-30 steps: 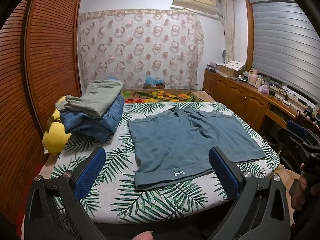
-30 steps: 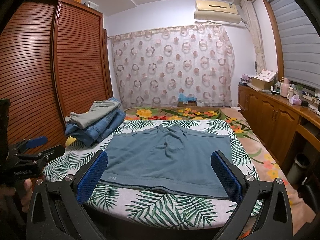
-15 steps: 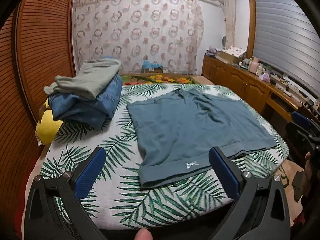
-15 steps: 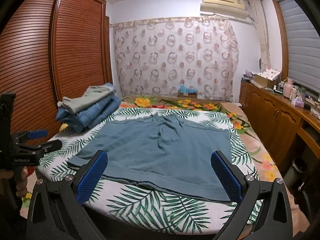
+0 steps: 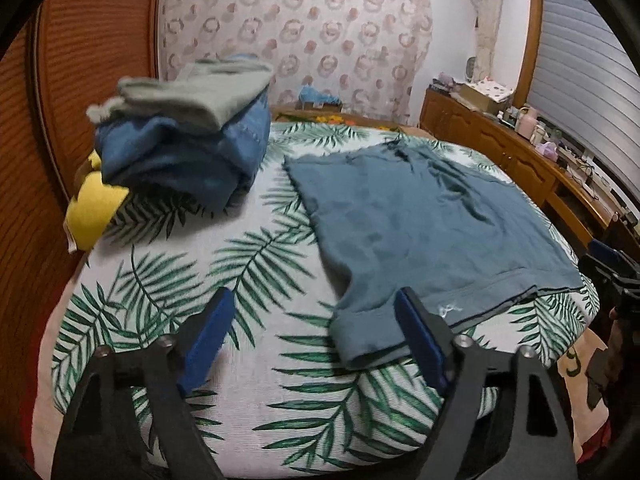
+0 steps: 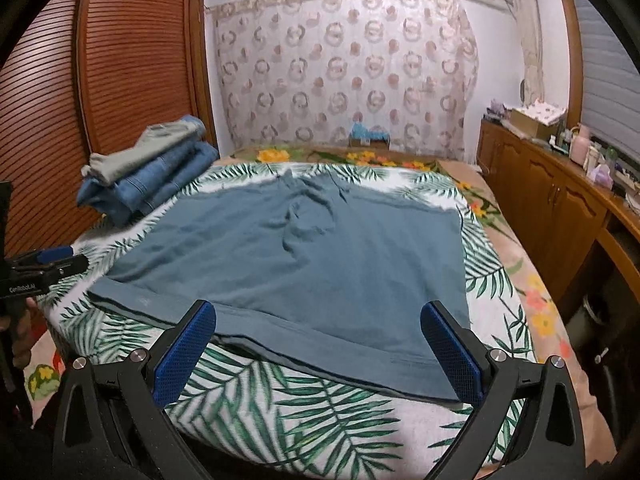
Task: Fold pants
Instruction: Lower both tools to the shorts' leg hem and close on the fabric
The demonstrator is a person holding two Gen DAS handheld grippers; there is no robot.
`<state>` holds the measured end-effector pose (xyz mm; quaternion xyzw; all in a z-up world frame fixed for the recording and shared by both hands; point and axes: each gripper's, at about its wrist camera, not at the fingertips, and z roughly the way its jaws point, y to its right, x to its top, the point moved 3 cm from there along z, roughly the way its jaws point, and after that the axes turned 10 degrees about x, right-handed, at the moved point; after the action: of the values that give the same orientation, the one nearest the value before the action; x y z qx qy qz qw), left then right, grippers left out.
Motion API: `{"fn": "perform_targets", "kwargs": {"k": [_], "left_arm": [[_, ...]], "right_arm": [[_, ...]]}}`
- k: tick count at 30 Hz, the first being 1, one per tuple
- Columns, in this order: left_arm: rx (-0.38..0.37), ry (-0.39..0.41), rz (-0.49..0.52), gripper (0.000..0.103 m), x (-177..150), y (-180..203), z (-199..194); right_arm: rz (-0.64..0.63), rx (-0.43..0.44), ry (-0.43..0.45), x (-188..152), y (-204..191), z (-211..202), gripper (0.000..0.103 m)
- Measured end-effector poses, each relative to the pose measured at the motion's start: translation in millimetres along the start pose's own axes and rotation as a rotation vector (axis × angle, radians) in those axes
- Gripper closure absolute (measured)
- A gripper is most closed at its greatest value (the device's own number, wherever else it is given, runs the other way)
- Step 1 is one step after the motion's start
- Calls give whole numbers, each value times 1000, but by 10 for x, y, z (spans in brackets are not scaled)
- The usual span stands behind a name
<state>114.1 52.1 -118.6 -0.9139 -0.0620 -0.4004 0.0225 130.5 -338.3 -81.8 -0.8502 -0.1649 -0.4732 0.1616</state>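
Pants (image 5: 420, 224) flat on bed (image 5: 248, 272) | left tool (image 5: 316, 336) closing, nothing gripped | right tool (image 6: 320, 344) open

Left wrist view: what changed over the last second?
The left gripper dropped in toward the near corner of the blue pants; its jaws are closing, with nothing pinched yet. The right gripper also neared the hem, open. Pants and folded stack stayed put.

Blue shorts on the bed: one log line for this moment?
shorts: flat, unfolded | left gripper: jaws closing, nothing gripped | right gripper: open
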Motion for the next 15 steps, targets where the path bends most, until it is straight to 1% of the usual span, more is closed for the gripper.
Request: {"fn": "perform_targets", "kwargs": {"k": [2,4,5,7,9,11,15], "left_arm": [[-15,-17,-2,32,-45,-9,44],[-43,-37,-1,41,-100,7,77],[-50,-41,-1,44,-100,26,82],[-79,-38,-5,55,-118,56,72],[-102,-40,-12,57,-120,74,81],[-110,-48,-9,60,-115,89,98],[-105,-57,12,61,-85,133,158]], "right_arm": [[8,3,-17,3,22,18,5],[10,1,-32,16,-2,38,8],[9,2,-39,26,-13,34,9],[10,9,-47,39,-39,14,12],[8,17,-54,46,-85,-9,19],[7,24,-67,34,-96,-7,23],[-2,34,-86,14,-138,-26,25]]}}
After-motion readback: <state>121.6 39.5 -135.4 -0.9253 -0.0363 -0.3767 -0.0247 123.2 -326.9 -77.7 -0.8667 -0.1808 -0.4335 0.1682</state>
